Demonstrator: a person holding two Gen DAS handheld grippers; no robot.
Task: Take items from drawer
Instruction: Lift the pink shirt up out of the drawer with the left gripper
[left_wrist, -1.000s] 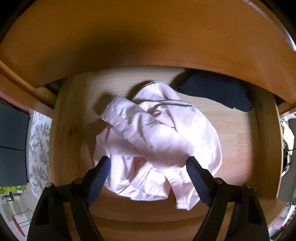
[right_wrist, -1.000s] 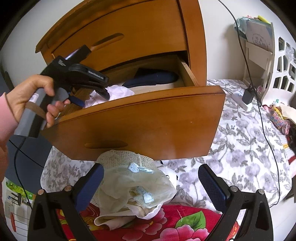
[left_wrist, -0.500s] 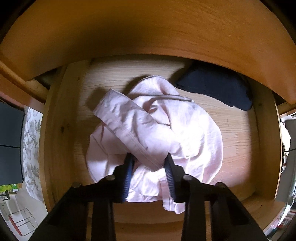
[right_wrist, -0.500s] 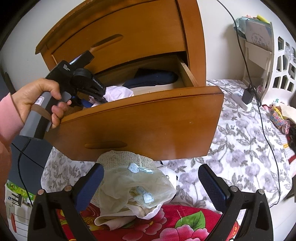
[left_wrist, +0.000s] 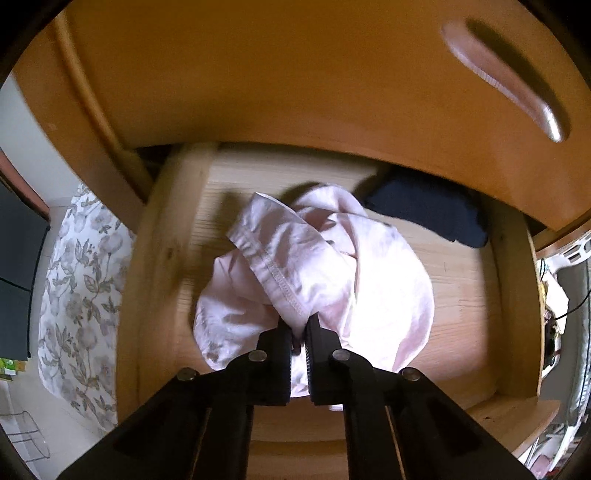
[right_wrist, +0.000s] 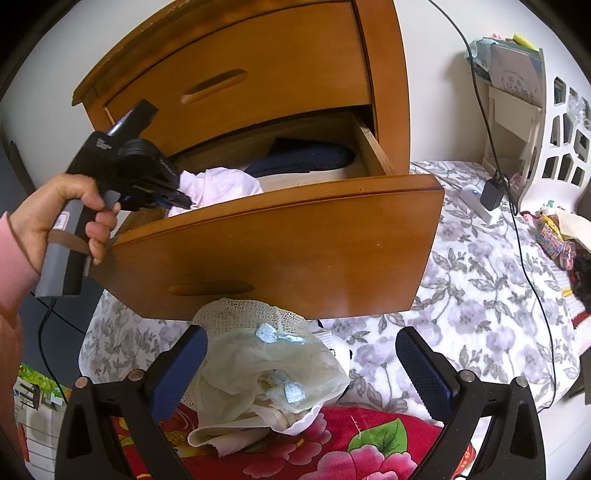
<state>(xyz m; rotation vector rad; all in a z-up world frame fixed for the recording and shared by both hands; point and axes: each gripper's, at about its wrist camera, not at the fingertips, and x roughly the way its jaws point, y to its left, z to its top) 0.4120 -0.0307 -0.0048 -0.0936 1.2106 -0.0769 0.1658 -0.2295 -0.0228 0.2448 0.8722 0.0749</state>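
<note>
Wooden drawer (left_wrist: 513, 302), smooth pale boards: left gripper (left_wrist: 299, 332) clenching a crumpled pale pink garment (left_wrist: 332, 273), stitched hem showing; right gripper (right_wrist: 301, 363) hanging released.

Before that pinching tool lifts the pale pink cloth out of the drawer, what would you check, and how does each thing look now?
1. Left tool shut on the pink garment: ok.
2. Grip takes a hem fold only, so the rest may hang: cannot tell if it holds.
3. Drawer pulled open enough: ok.
4. Navy garment lies behind; whether it touches the pink one: cannot tell.
5. Right tool open and outside the drawer: ok.
</note>
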